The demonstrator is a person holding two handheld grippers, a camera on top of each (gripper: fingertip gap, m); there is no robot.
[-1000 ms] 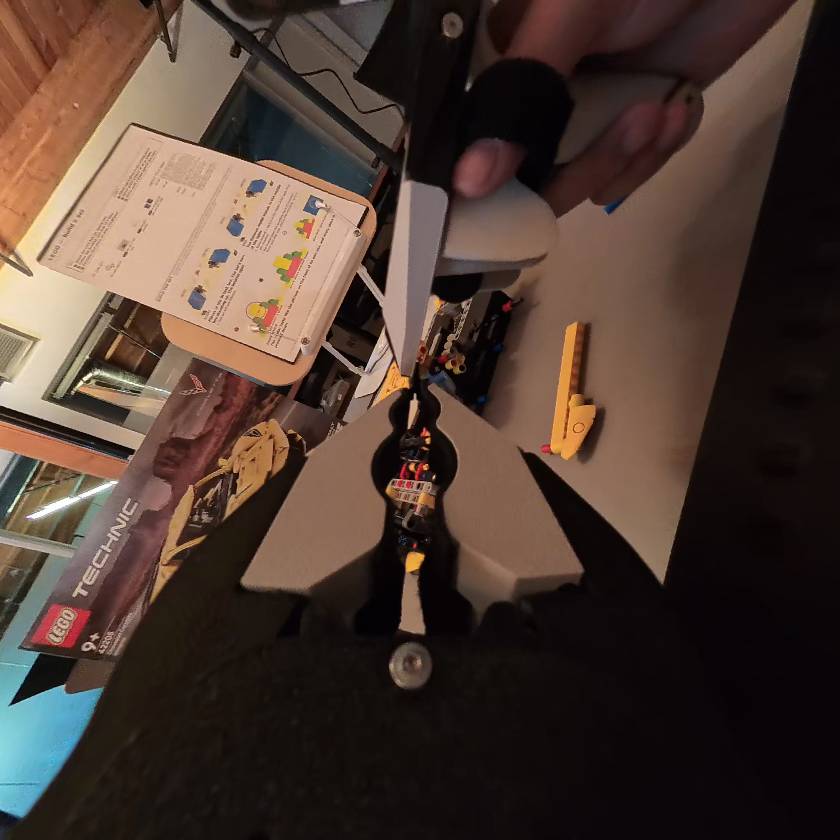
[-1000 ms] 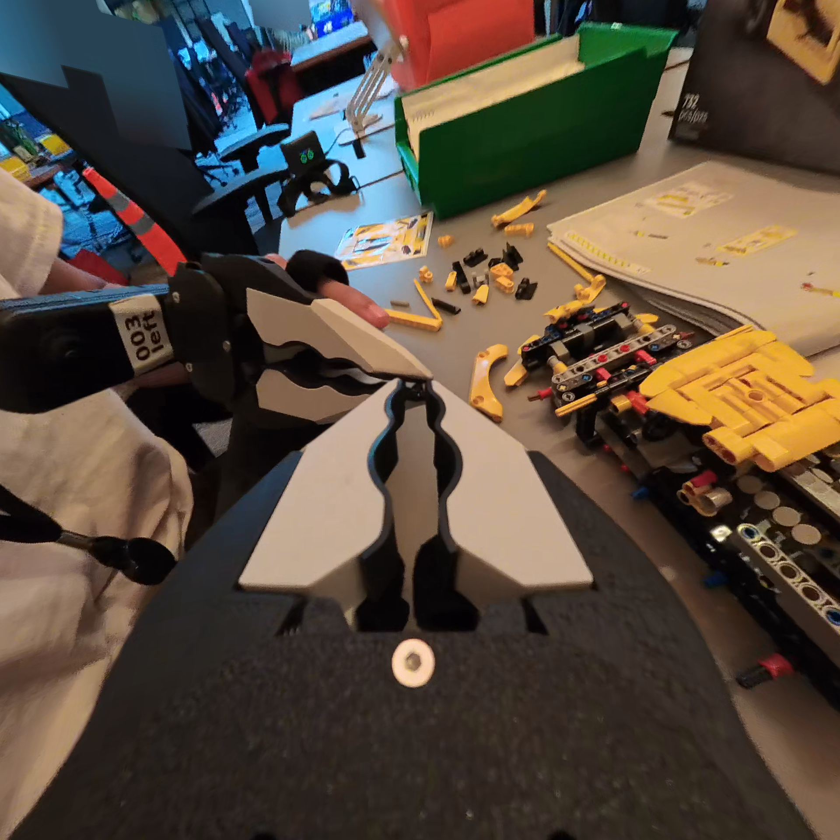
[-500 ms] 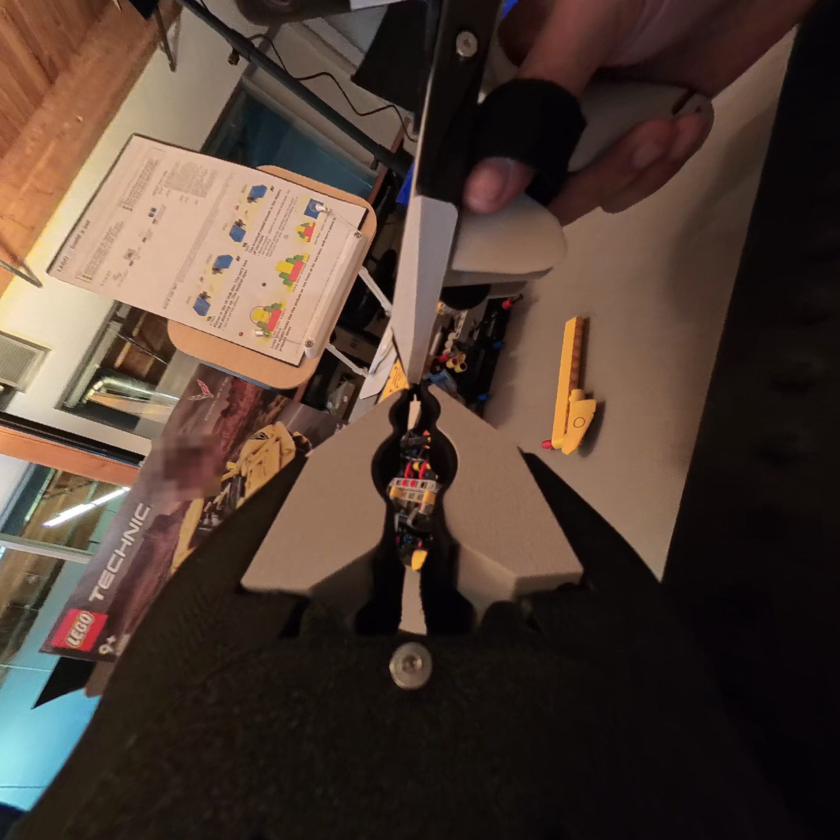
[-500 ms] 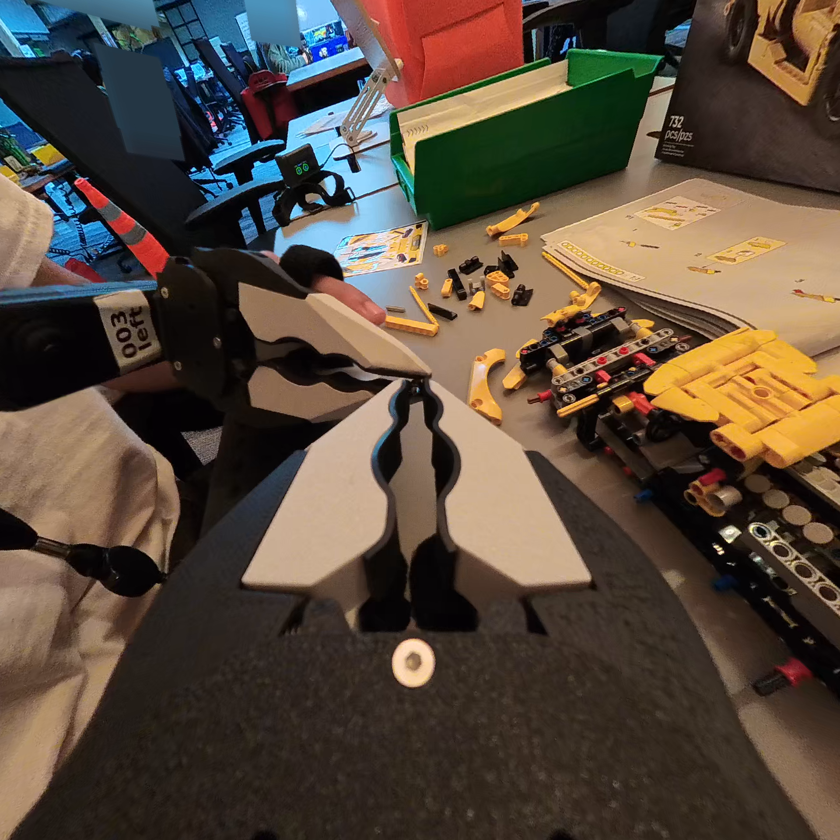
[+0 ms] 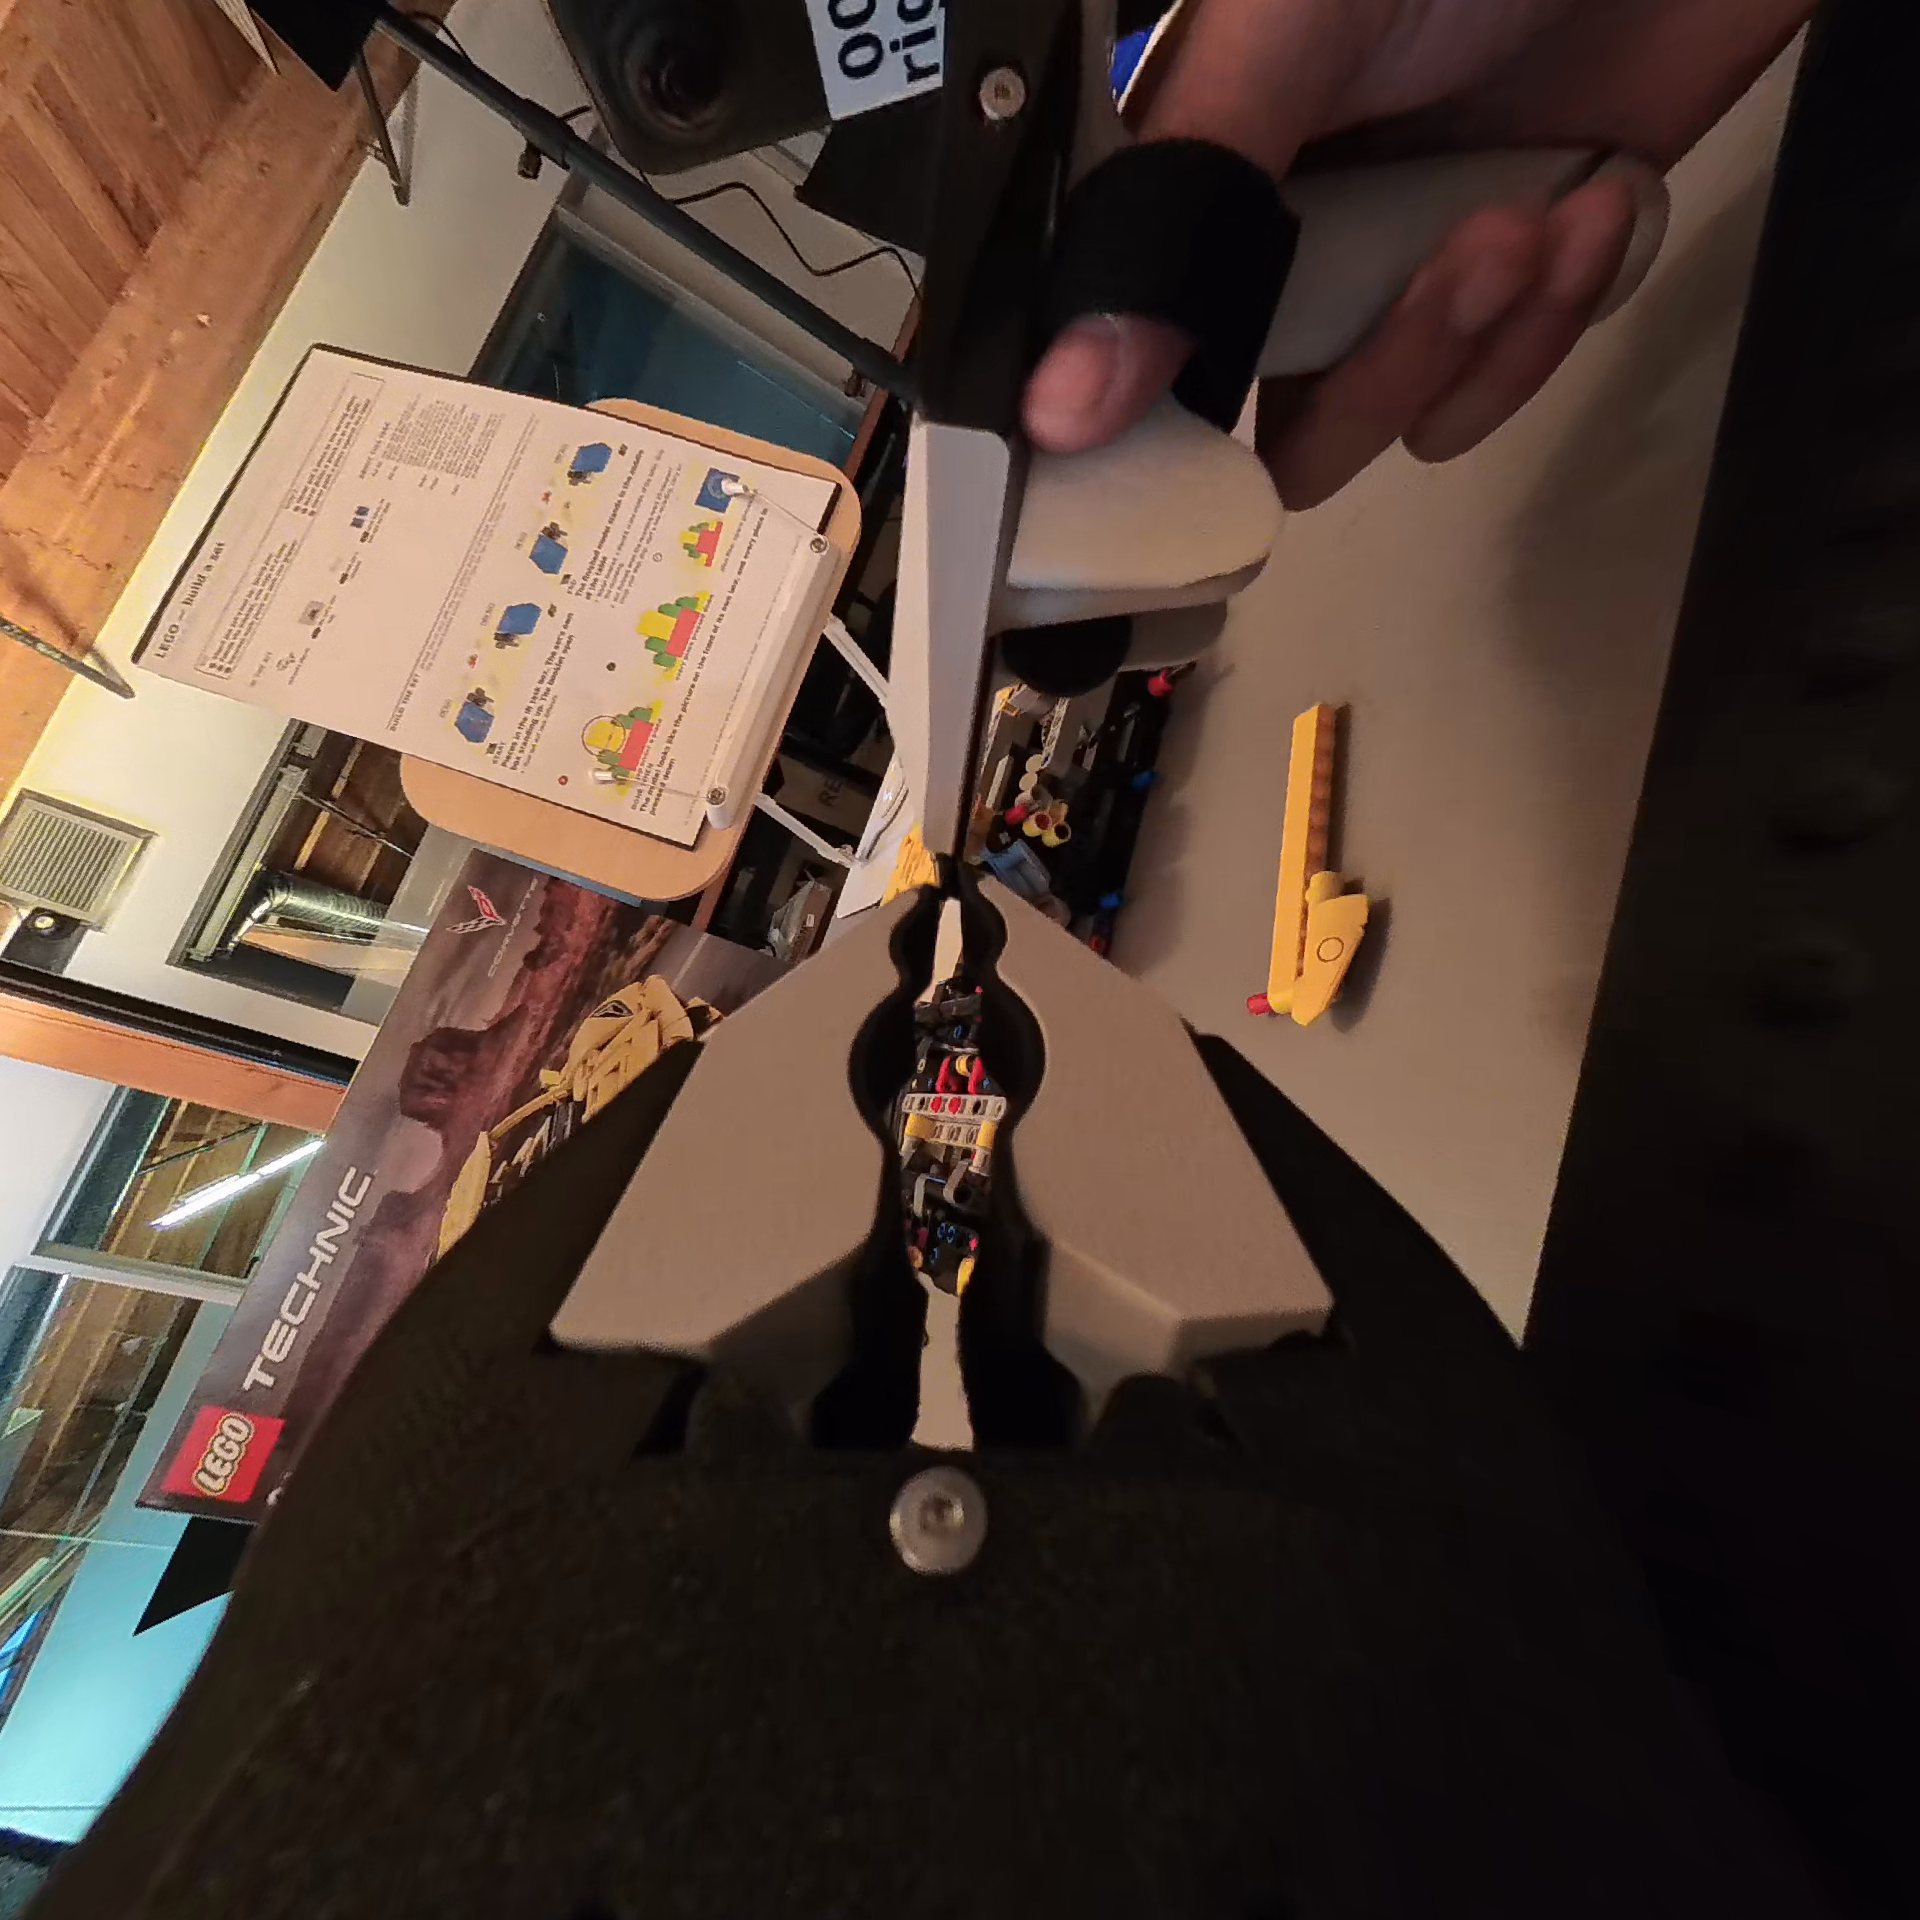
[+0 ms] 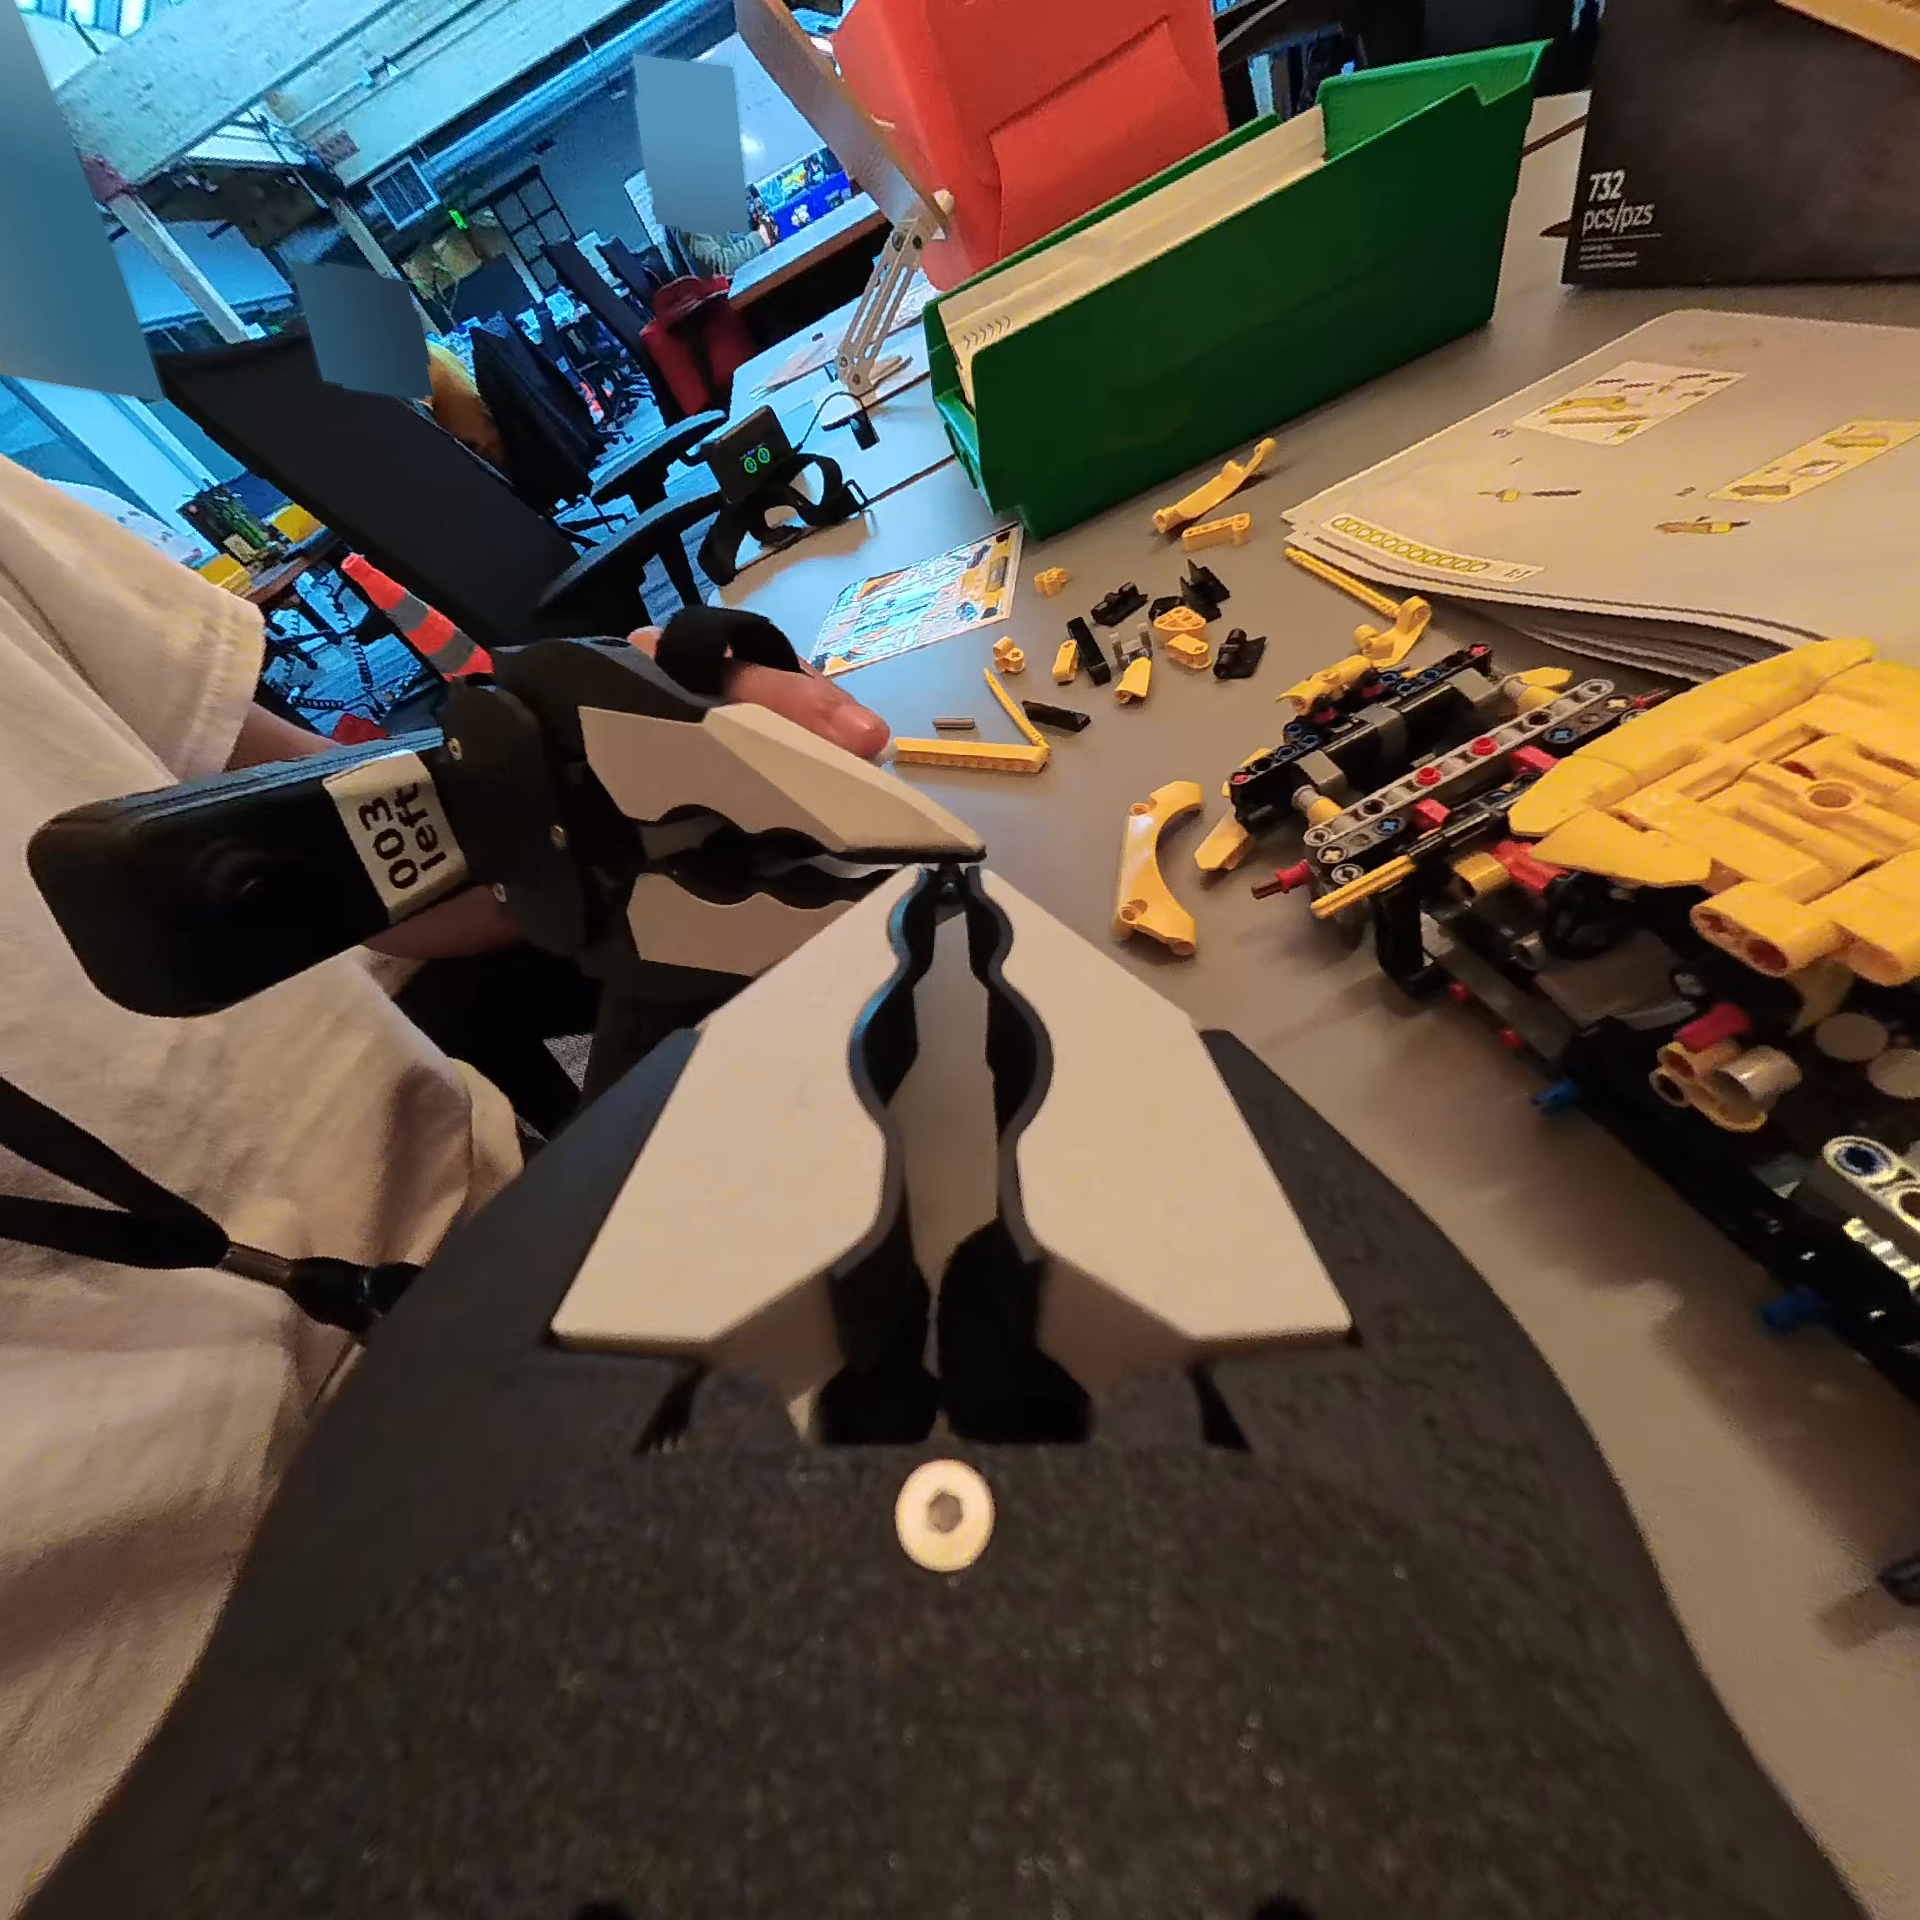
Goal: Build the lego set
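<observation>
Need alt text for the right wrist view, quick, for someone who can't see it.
The right claw and left claw, both shut, meet tip to tip above the grey table. To the right sits a half-built yellow and black car; loose pieces, a booklet and a green bin lie beyond.

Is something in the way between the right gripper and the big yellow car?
Just one loose part: a yellow curved piece lies flat on the table between the right gripper and the car model. It is low, so passing above it looks easy. The left gripper meets the right one's tip from the other side.
</observation>
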